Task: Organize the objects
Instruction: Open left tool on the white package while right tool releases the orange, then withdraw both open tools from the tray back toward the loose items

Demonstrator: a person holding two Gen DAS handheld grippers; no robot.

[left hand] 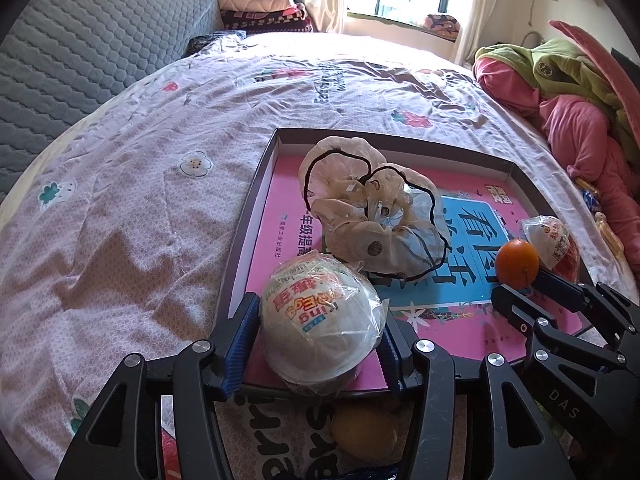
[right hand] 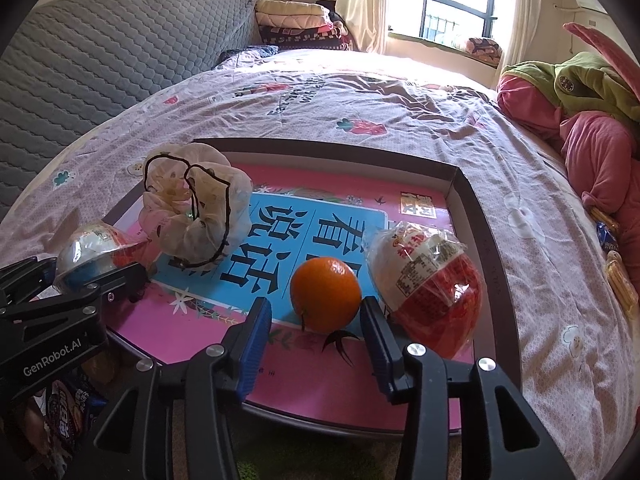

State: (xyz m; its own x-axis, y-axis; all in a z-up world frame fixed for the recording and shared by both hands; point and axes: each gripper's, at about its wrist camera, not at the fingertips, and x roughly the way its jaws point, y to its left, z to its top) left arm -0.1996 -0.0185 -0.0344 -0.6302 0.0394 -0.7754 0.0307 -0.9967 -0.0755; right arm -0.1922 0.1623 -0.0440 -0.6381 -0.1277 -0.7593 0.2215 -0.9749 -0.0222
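A wrapped toy egg [left hand: 320, 320] is held by the left hand-held gripper [left hand: 316, 344] at lower centre. An orange [right hand: 325, 294] is flanked, untouched, by the wide right hand-held gripper [right hand: 316, 320] over the tray [right hand: 472, 216].

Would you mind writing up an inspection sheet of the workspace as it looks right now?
Surface: shallow tray with a pink and blue printed base, lying on a floral bedsheet.
Job's things: orange, red-and-white wrapped egg, white wrapped egg and fabric scrunchie, all in the tray.
Clutter: yellow fruit on the bed near the tray; snack packets at the bed's right edge.
Grippers: left gripper closed on the white wrapped egg; right gripper open, jaws either side of the orange.
Cables: nothing seen.
Surroundings: grey quilted headboard, window, pink and green clothes.
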